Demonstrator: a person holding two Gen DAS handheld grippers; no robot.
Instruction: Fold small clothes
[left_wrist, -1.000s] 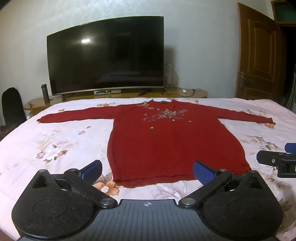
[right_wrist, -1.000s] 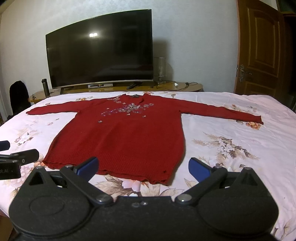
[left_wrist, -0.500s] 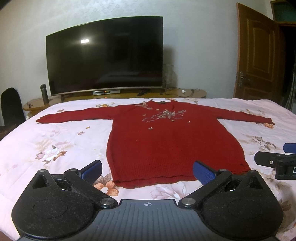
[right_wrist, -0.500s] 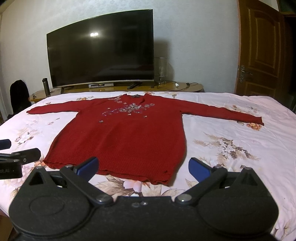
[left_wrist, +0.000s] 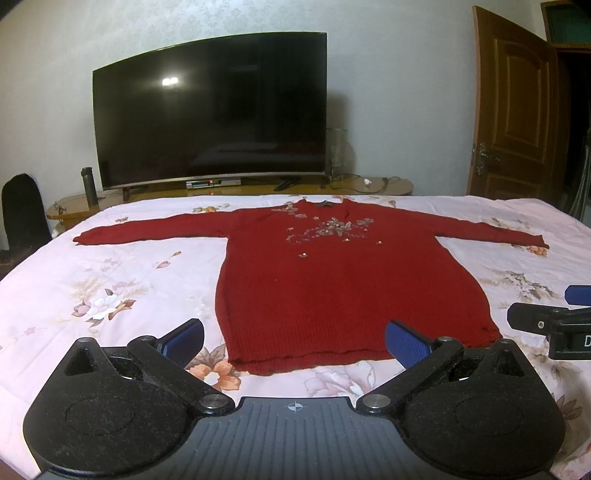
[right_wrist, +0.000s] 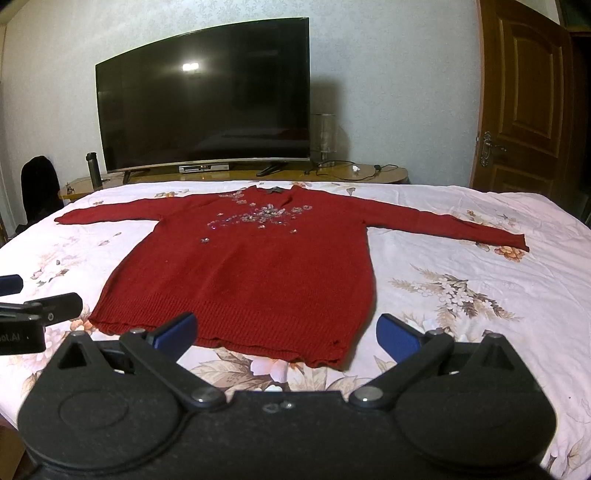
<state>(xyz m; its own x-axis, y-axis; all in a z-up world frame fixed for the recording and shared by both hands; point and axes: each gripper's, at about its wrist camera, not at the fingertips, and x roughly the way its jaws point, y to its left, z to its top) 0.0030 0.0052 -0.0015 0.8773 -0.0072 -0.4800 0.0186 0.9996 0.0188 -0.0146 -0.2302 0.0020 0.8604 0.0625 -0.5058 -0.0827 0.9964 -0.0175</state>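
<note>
The left tool (left_wrist: 294, 341) and right tool (right_wrist: 285, 332) both gape wide, holding nothing, poised just short of the hem of the red sweater (left_wrist: 343, 288). It lies flat on the floral bed (left_wrist: 122, 280), sleeves spread (bare sheet on either side). Since a second ago, both views sit barely shifted; the sweater is unmoved.

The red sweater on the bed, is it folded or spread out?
Spread out. The red sweater lies flat on the bed, both sleeves stretched sideways, hem unfolded.
</note>
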